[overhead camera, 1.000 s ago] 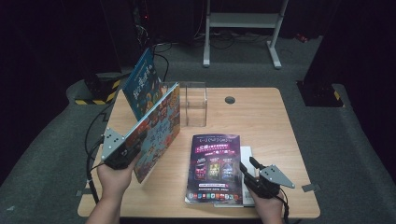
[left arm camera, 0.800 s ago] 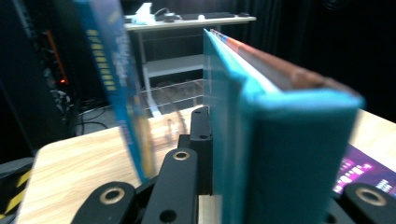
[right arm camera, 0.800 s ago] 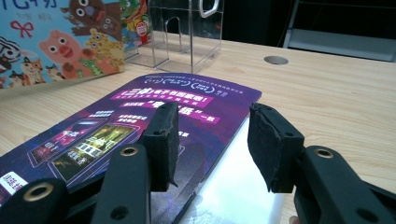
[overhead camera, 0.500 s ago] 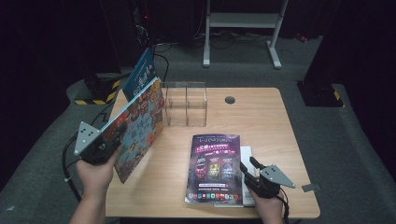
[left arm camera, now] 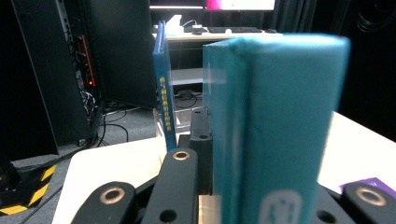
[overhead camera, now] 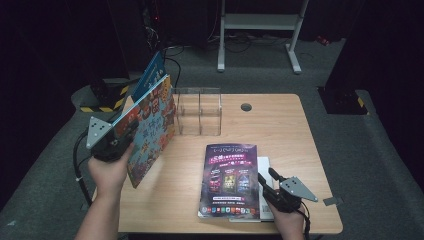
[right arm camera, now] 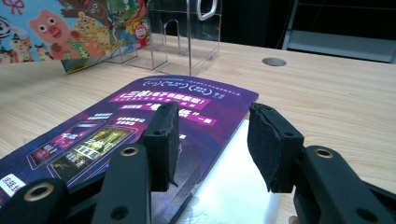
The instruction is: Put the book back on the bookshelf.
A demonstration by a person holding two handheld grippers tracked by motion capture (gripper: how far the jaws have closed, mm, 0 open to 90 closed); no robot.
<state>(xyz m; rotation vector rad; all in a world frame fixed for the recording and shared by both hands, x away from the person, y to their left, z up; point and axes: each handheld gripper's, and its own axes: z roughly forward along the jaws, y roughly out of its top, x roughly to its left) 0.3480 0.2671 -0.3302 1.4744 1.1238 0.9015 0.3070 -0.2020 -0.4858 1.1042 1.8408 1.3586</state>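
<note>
Left tongs [overhead camera: 131, 131] clamp the cartoon picture book [overhead camera: 150, 127] upright above the counter [overhead camera: 280, 130]; right tongs [overhead camera: 264, 178] gape, empty, over the purple magazine [overhead camera: 229, 180].

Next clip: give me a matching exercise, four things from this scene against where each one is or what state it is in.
Things:
1. cartoon book
2. purple book
3. clear rack
4. blue book

Places or states:
A. lying flat on the table
B. clamped in the left gripper, off the table
C. standing empty mid-table
D. upright at the far left edge

Pairs: 1-B, 2-A, 3-C, 4-D
</note>
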